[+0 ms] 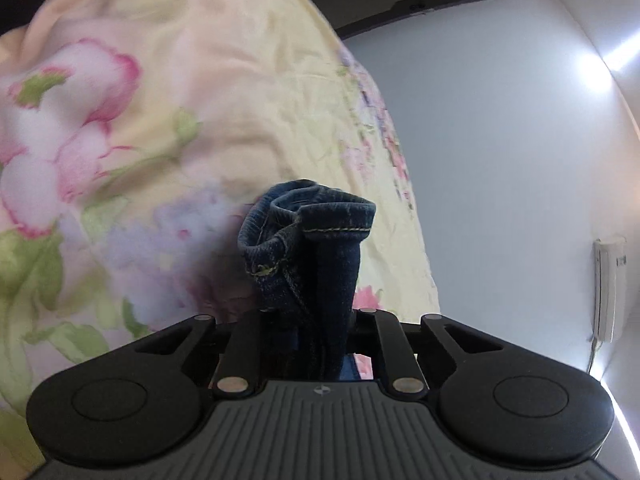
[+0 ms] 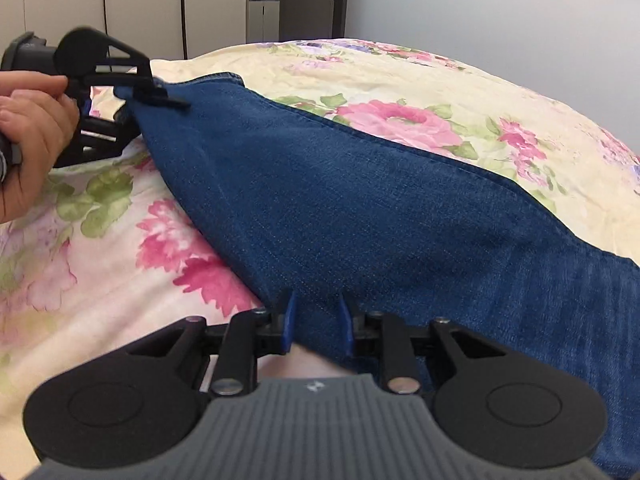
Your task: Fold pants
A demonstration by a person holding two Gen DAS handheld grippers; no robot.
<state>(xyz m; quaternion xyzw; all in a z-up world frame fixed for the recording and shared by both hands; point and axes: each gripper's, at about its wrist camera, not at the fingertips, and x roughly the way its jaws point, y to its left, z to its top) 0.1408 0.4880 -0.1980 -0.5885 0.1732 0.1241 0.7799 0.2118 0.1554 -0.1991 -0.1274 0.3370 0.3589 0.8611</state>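
Observation:
Dark blue denim pants (image 2: 340, 200) lie stretched across a floral bed sheet (image 2: 400, 80), running from upper left to lower right. My left gripper (image 1: 308, 320) is shut on the bunched leg hem (image 1: 312, 224), which sticks up between its jaws and hides the pads. In the right wrist view the left gripper (image 2: 160, 96) is held by a hand (image 2: 32, 132) at the far end of the leg, lifted a little off the bed. My right gripper (image 2: 316, 320) sits at the near edge of the pants. Its blue pads (image 2: 289, 320) stand narrowly apart, with the denim edge pinched between them.
The floral sheet (image 1: 180, 100) covers the whole bed, which drops off at the right beside a white wall (image 1: 500, 160). A wall phone (image 1: 608, 288) hangs there. Cupboards and a dark door (image 2: 304, 0) stand beyond the far side of the bed.

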